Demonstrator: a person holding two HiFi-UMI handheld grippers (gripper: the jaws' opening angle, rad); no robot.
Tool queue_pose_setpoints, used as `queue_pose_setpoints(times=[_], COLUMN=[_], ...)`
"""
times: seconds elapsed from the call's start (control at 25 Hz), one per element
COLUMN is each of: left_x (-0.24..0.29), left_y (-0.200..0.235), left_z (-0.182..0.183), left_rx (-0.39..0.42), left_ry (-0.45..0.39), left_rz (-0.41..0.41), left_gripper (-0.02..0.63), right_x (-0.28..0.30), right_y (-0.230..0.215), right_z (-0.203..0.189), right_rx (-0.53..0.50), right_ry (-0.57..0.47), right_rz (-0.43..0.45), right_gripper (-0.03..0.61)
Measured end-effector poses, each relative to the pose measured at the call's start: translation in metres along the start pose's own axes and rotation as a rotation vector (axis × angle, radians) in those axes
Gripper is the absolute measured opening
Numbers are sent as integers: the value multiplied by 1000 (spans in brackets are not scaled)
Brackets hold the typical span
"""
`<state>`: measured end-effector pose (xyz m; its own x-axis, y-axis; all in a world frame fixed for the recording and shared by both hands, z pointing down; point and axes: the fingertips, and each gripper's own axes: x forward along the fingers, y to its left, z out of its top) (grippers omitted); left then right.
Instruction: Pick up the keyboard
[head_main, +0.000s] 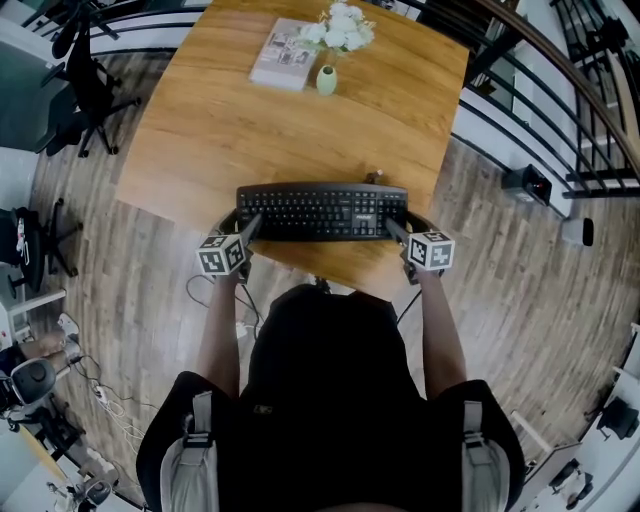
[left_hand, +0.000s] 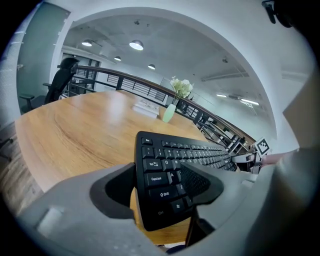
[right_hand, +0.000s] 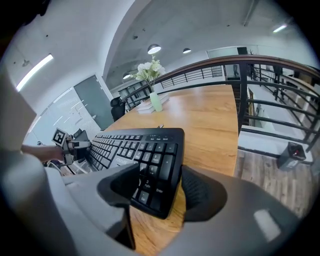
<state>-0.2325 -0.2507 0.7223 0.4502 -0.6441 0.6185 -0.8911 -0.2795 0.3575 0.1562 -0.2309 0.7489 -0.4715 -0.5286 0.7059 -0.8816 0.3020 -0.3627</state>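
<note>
So the black keyboard (head_main: 322, 211) sits lengthwise along the near edge of the wooden bench (head_main: 250, 120), right in the middle of the head view, and there's a gripper at each end of it. The left gripper (head_main: 250, 228) has the keyboard's left end, the Shift/Caps Lock side. In the left gripper view, one jaw of the left gripper (left_hand: 160, 185) lies over the keys and the other sits tight against the outer edge, so it's closed down on the keyboard (left_hand: 170, 165) with no gap I can see. It's the same deal on the other side. The right gripper (head_main: 393, 230) has the numpad end, and in the right gripper view the right gripper (right_hand: 157, 187) has one jaw over the keys and the other pressed to the side edge of the keyboard (right_hand: 145, 150). Both near corners of the keyboard hang a bit past the bench edge. I honestly can't tell if it's off the surface or resting on it. Each gripper's marker cube (head_main: 222, 254) shows just below the keyboard ends. Further up the bench, toward the top of the frame, there's a small pale green vase (head_main: 327, 80) with white flowers (head_main: 340, 28), and a booklet (head_main: 285, 55) just beside it. A dark office chair (head_main: 85, 80) stands on the wood-plank floor (head_main: 500, 260) at upper left, and a black railing (head_main: 560, 90) runs down the upper right.
</note>
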Motion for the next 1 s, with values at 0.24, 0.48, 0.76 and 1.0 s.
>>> queue_pose_setpoints(times=[0.24, 0.48, 0.76, 1.0], left_x=[-8, -22, -42, -61], left_y=[-24, -42, -54, -59], left_z=[26, 46, 66, 84], left_rx=[31, 58, 41, 61], left_ry=[-61, -127, -200, -259], left_rz=[-20, -27, -35, -27], left_gripper=[276, 276, 276, 276], right_x=[-29, -54, -78, -93], right_y=[-5, -3, 5, 19], right_z=[15, 26, 54, 72], right_rx=[-6, -23, -68, -99], right_ry=[-74, -126, -177, -210], right_rz=[-35, -37, -38, -45], right_gripper=[265, 265, 262, 261])
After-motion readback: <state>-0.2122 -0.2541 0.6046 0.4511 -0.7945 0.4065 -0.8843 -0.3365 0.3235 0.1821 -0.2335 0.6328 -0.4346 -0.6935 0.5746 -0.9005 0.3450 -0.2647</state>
